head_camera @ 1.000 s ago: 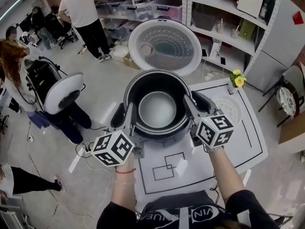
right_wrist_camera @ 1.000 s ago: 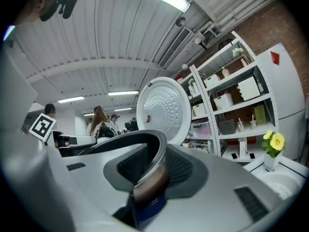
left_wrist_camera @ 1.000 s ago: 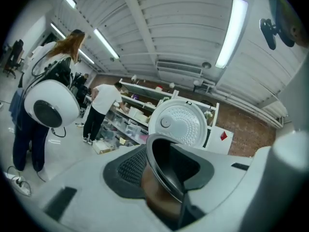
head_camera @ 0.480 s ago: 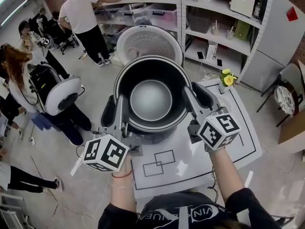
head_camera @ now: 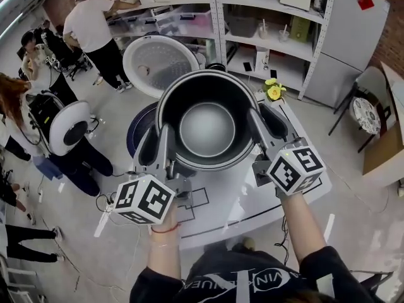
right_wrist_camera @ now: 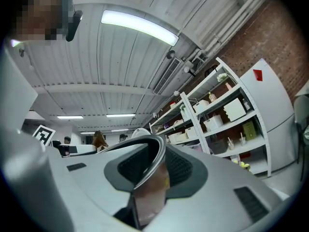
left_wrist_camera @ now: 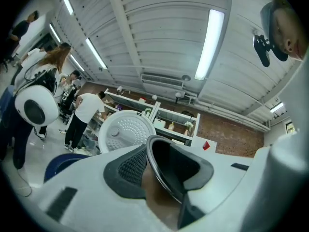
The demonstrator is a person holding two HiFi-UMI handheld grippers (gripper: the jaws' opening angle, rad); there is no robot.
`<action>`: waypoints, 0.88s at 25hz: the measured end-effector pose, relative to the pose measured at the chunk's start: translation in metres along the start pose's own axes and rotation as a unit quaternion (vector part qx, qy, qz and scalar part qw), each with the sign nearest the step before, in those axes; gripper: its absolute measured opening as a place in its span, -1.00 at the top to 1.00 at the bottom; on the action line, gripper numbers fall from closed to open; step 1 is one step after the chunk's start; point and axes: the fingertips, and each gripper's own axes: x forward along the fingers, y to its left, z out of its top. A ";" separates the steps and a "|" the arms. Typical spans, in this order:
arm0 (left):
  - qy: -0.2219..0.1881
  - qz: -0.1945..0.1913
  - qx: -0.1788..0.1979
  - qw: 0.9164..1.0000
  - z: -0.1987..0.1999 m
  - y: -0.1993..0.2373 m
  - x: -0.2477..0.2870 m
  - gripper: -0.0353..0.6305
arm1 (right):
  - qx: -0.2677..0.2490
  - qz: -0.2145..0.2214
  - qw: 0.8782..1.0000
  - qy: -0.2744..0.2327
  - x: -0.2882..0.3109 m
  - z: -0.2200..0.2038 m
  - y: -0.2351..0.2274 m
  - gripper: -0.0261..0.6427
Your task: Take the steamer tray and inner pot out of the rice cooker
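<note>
Standing near shelves [head_camera: 271,24], a white table [head_camera: 243,202] bears lines.

Bright, even light from ceiling tubes [left_wrist_camera: 208,42]; shadows soft. Heavy fisheye bending, dark corners in both gripper views. Close foreground out of focus; mild sheen inside inner pot [head_camera: 206,129].

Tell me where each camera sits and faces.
Head view: on the head, facing down at the inner pot; forearms, left gripper, right gripper show.
Left gripper view: on left gripper, facing slightly upward; jaws grip the pot's rim.
Right gripper view: on right gripper, facing upward; jaws just closed further on the rim.
All share the pot.
</note>
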 end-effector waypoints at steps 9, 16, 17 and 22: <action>0.066 -0.046 -0.038 0.996 -0.082 -0.067 0.015 0.50 | -0.003 -0.073 0.997 0.018 -0.086 -0.004 -0.071 0.62; 0.110 -0.064 -0.057 0.990 -0.138 -0.114 0.022 0.50 | 0.003 -0.117 0.992 0.037 -0.145 -0.011 -0.118 0.62; 0.117 -0.066 -0.058 0.989 -0.145 -0.119 0.022 0.50 | 0.003 -0.122 0.992 0.039 -0.152 -0.012 -0.123 0.62; 0.151 -0.071 -0.066 0.984 -0.183 -0.136 0.019 0.50 | 0.010 -0.144 0.988 0.053 -0.183 -0.026 -0.144 0.62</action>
